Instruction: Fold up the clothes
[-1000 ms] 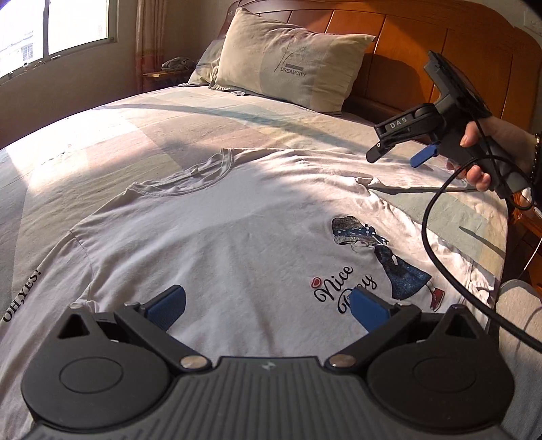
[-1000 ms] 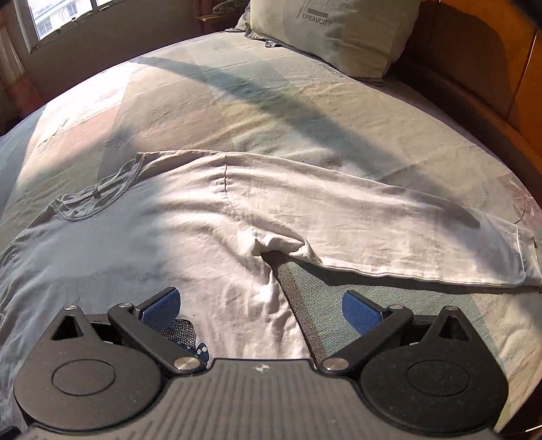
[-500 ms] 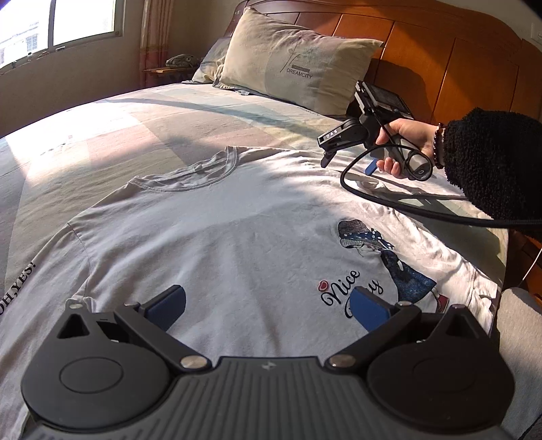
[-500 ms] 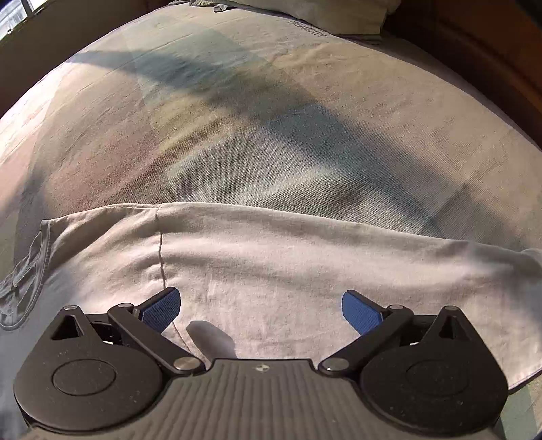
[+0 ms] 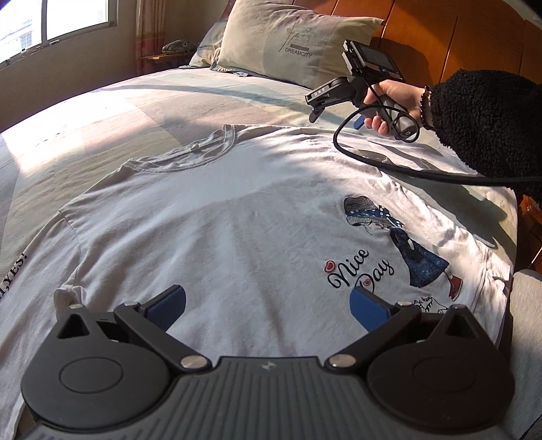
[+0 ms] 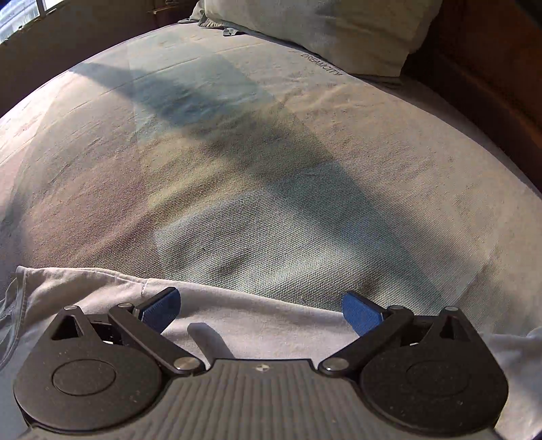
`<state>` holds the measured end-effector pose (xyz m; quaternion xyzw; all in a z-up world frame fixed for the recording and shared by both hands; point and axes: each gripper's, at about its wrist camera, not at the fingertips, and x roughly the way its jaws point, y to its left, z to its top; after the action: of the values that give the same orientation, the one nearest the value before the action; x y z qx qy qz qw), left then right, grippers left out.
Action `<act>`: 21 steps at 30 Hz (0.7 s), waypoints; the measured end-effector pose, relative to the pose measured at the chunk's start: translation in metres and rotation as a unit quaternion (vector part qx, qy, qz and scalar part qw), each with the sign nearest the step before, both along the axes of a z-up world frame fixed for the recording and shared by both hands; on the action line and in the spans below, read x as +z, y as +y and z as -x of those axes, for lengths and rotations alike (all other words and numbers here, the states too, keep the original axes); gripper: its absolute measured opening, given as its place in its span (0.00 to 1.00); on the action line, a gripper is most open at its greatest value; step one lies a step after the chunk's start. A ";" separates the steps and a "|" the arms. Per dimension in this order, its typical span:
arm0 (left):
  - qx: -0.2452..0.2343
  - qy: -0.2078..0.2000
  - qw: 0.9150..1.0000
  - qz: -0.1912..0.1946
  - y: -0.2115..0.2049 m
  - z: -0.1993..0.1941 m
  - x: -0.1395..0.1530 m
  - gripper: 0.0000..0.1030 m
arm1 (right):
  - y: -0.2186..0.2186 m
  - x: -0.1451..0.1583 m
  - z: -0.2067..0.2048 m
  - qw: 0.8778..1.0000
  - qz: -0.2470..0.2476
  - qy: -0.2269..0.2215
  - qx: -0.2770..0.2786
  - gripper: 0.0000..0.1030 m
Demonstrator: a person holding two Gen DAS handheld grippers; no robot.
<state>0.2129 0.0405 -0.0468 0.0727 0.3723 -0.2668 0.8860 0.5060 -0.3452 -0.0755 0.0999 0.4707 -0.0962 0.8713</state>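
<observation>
A white T-shirt [image 5: 237, 220] with a "Nice Day" girl print [image 5: 389, 250] lies flat, front up, on the bed. My left gripper [image 5: 267, 304] hovers open over the shirt's lower part, its blue pads [image 5: 167, 303] holding nothing. A hand in a black fuzzy sleeve [image 5: 484, 115] holds my right gripper [image 5: 335, 118] low over the far shoulder and sleeve. In the right wrist view, the right gripper [image 6: 261, 304] is open above the far edge of the shirt [image 6: 271, 328], with bare sheet ahead. Nothing sits between its fingers.
A beige pillow [image 5: 291, 44] leans on the wooden headboard [image 5: 440, 34] beyond the shirt. The right gripper's black cable [image 5: 406, 171] trails across the shirt's right shoulder. The patterned bedsheet [image 6: 271, 169] stretches ahead toward the pillow [image 6: 321, 27]. A window [image 5: 50, 20] is far left.
The right gripper has moved forward across the sleeve to its far edge and dropped lower. The left gripper has hardly shifted and stays open.
</observation>
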 end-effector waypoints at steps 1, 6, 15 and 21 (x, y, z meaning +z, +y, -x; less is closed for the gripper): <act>0.000 -0.001 1.000 0.000 0.000 0.001 0.001 0.99 | 0.003 0.008 0.004 1.000 -0.005 -0.007 0.006 1.00; 0.001 -0.004 1.000 -0.003 0.001 0.003 0.004 0.99 | 0.037 0.042 0.018 0.998 -0.023 0.021 0.060 1.00; 0.017 0.015 1.000 0.002 0.012 -0.008 -0.006 0.99 | 0.085 -0.009 0.004 0.992 0.002 0.095 0.086 1.00; 0.011 0.031 0.999 0.007 0.013 -0.014 -0.017 0.99 | 0.082 -0.019 -0.023 0.996 0.011 0.062 0.063 1.00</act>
<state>0.2265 0.0537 -0.0641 0.0538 0.3986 -0.2624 0.8772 0.5291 -0.2633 -0.0948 0.0542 0.5282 -0.0523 0.8457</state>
